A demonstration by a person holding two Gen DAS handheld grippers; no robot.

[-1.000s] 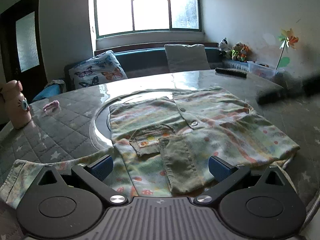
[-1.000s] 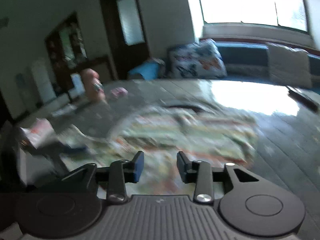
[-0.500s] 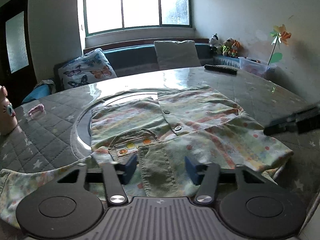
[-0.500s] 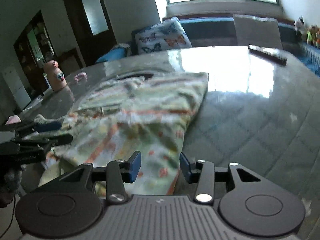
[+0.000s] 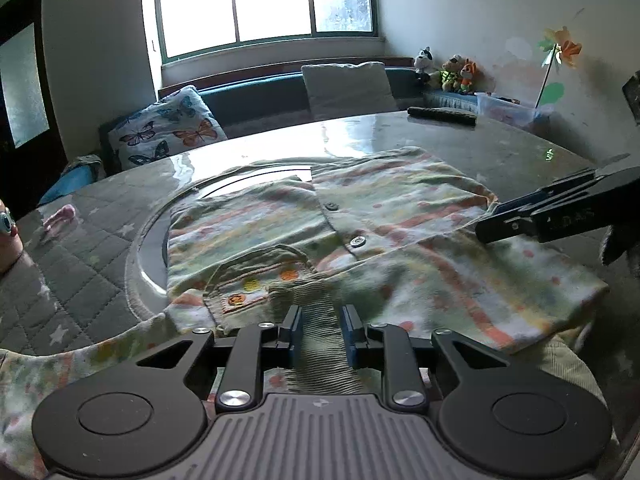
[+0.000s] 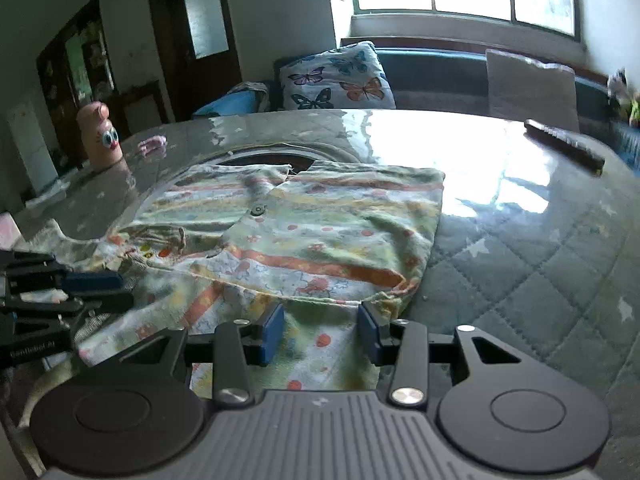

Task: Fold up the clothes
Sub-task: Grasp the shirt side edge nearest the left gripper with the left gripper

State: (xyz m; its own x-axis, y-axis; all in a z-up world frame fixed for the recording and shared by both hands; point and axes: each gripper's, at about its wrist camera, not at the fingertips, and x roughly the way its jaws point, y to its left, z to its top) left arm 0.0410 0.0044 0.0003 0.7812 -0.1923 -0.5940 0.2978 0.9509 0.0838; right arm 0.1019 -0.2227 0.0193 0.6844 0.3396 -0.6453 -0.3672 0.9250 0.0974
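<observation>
A small patterned button shirt with orange stripes lies partly folded on the round table; it also shows in the right wrist view. My left gripper is closed to a narrow gap around the shirt's green ribbed collar strip. My right gripper is open, low over the shirt's near folded sleeve edge, with cloth between the fingers. The right gripper also shows in the left wrist view, over the shirt's right side. The left gripper shows at the left of the right wrist view.
The table has a quilted grey cover and a glossy round turntable. A pink toy bottle and a small pink item stand far left. A dark remote lies at the back. A cushioned bench lies beyond.
My left gripper has closed from wide open onto the collar strip. My right gripper swung over from the side, dropped to the shirt's sleeve edge and opened wider.
</observation>
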